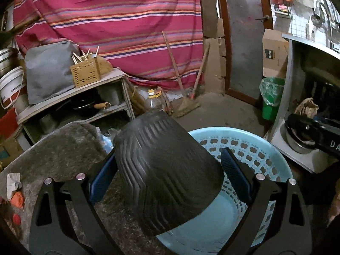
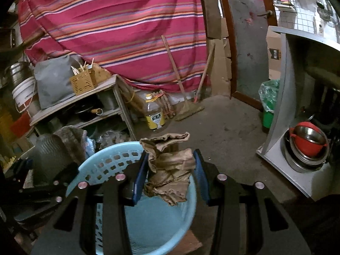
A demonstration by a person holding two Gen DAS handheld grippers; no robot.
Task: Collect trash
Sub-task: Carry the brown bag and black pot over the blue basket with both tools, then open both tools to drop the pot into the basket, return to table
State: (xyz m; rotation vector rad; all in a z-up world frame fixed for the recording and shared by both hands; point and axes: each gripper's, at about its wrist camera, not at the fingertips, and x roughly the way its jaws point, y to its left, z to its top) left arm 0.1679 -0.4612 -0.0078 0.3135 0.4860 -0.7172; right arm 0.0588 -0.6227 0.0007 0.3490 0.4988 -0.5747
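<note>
A tilted black ribbed plastic pot [image 1: 165,170] hangs over the near rim of a light blue perforated basket [image 1: 255,155], and my left gripper [image 1: 167,157] is shut on it, blue pads against its sides. In the right wrist view my right gripper [image 2: 170,155] is shut on a crumpled brown paper wad [image 2: 170,170] held above the same basket [image 2: 102,165]. The pot [image 2: 48,148] also shows at the left there. In the left wrist view the right gripper's black body and its paper [image 1: 308,108] appear at the right edge.
A grey fuzzy mat [image 1: 63,148] lies left of the basket with white and orange scraps [image 1: 14,191] on it. A green lined bin [image 1: 271,97] stands by a grey cabinet [image 2: 276,110] holding stacked pots. A cluttered shelf [image 1: 85,89], oil bottle [image 2: 154,114] and broom [image 2: 189,108] line the back.
</note>
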